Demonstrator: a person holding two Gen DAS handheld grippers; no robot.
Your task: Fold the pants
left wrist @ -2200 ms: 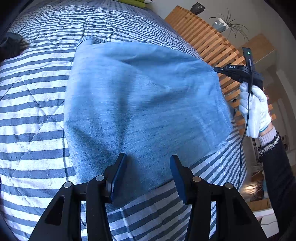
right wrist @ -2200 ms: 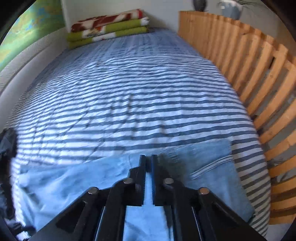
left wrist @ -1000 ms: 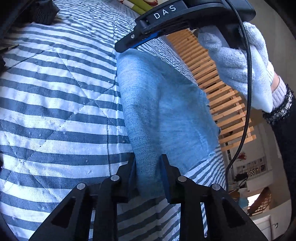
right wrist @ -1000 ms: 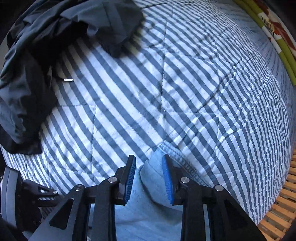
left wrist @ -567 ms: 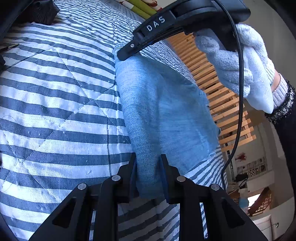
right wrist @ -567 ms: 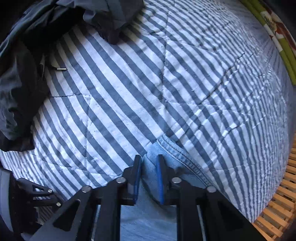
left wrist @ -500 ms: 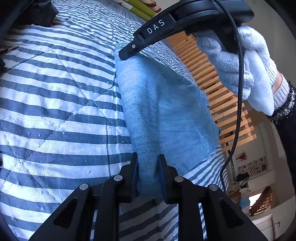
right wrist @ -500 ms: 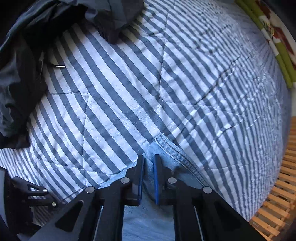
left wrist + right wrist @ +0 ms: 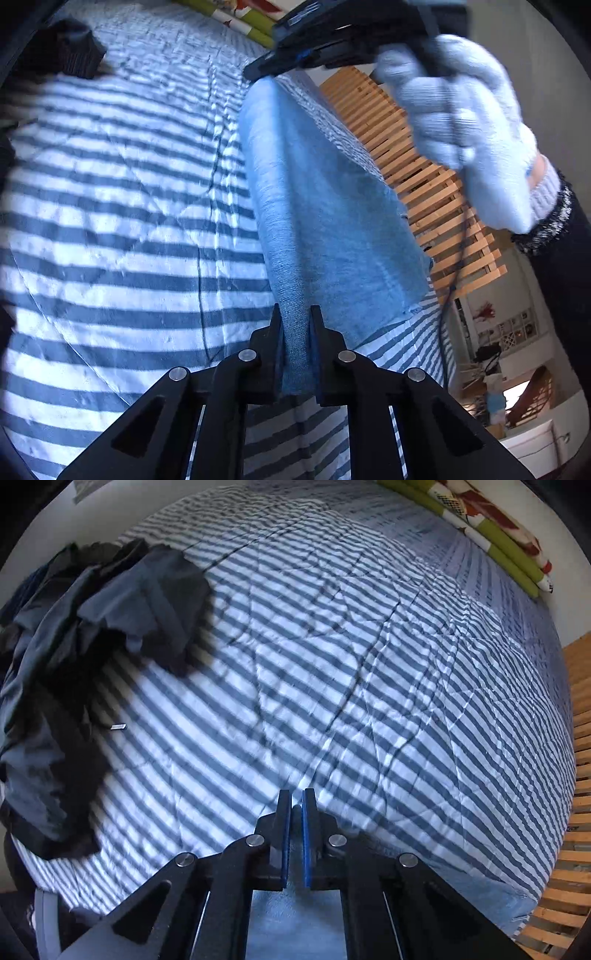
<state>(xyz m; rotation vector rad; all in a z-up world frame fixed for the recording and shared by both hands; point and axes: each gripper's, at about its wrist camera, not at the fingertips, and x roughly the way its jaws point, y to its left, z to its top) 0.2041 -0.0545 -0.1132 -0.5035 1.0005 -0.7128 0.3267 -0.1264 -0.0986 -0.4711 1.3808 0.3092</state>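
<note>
The light blue denim pants (image 9: pixel 325 206) lie folded on the striped quilt (image 9: pixel 110 206), with their left edge pulled up into a ridge. My left gripper (image 9: pixel 295 332) grips the near end of that edge; its jaws are closing and the pads press on the denim. At the far end, a white-gloved hand (image 9: pixel 461 110) holds my right gripper (image 9: pixel 258 74), pinching the far corner. In the right wrist view, the right gripper (image 9: pixel 294 812) is shut with a sliver of denim between its pads. More denim (image 9: pixel 295 923) hangs below it.
A heap of dark clothes (image 9: pixel 74 646) lies on the quilt's left side, with a small metal piece (image 9: pixel 119 726) beside it. Rolled green blankets (image 9: pixel 498 528) line the far wall. A wooden slatted frame (image 9: pixel 424 166) runs along the bed's right side.
The right gripper went from open around the pants' far corner to shut on it, then rose and rolled. The left jaws narrowed on the near edge. The denim edge lifted off the quilt.
</note>
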